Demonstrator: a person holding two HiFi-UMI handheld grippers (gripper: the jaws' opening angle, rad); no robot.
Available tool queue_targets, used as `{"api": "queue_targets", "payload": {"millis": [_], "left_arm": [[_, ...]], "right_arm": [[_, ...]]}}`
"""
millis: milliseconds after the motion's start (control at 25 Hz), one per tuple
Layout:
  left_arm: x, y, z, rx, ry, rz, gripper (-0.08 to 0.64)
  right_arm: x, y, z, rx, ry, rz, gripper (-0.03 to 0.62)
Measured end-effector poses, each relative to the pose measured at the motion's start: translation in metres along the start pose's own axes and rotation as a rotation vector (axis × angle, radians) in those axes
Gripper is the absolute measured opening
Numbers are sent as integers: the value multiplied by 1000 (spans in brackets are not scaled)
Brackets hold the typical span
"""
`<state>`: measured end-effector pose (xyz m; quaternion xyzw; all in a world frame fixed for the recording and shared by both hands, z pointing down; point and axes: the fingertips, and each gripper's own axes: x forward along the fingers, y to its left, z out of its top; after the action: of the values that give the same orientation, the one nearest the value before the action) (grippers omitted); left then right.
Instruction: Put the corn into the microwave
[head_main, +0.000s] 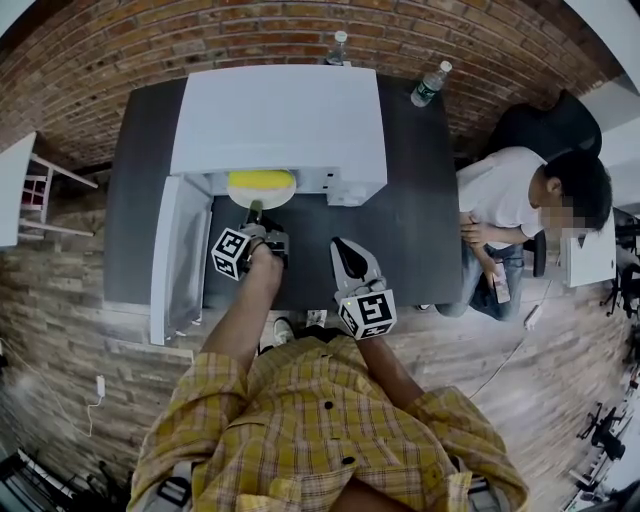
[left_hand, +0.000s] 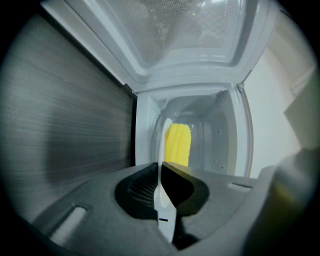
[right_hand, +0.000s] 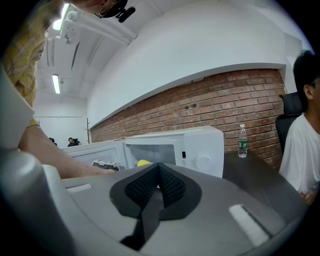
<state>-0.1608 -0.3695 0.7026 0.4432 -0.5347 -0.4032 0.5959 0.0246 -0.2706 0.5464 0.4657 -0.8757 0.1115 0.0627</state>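
Observation:
A yellow corn cob (head_main: 262, 181) lies on a white plate (head_main: 263, 196) at the mouth of the white microwave (head_main: 280, 120), whose door (head_main: 180, 255) hangs open to the left. My left gripper (head_main: 255, 213) is shut on the plate's near rim. In the left gripper view the plate (left_hand: 164, 150) stands edge-on between the jaws of that gripper (left_hand: 161, 172), with the corn (left_hand: 178, 145) beyond it inside the cavity. My right gripper (head_main: 345, 252) hovers over the dark table (head_main: 420, 210), shut and empty. In the right gripper view its jaws meet with nothing between them, facing the microwave (right_hand: 200, 145).
Two water bottles (head_main: 431, 84) (head_main: 339, 47) stand at the table's far edge behind the microwave. A person in a white shirt (head_main: 510, 195) sits at the table's right side. A brick wall runs behind the table.

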Motion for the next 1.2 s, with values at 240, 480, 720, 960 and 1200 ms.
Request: {"api": "queue_targets", "payload": {"millis": [240, 480, 720, 960, 1200], "left_arm": [[16, 4, 3, -6, -3, 25, 16], [25, 7, 5, -20, -13, 41, 18], [35, 4, 6, -16, -11, 52, 18], [43, 3, 8, -27, -9, 60, 23], [45, 3, 8, -14, -11, 83, 23]], "right_arm": [[1, -7, -1, 5, 6, -10, 3], [3, -12, 0, 5, 10, -15, 3], [7, -11, -1, 8, 11, -7, 3], [10, -8, 4, 33, 1, 17, 3], [12, -11, 5, 35, -1, 9, 3]]}}
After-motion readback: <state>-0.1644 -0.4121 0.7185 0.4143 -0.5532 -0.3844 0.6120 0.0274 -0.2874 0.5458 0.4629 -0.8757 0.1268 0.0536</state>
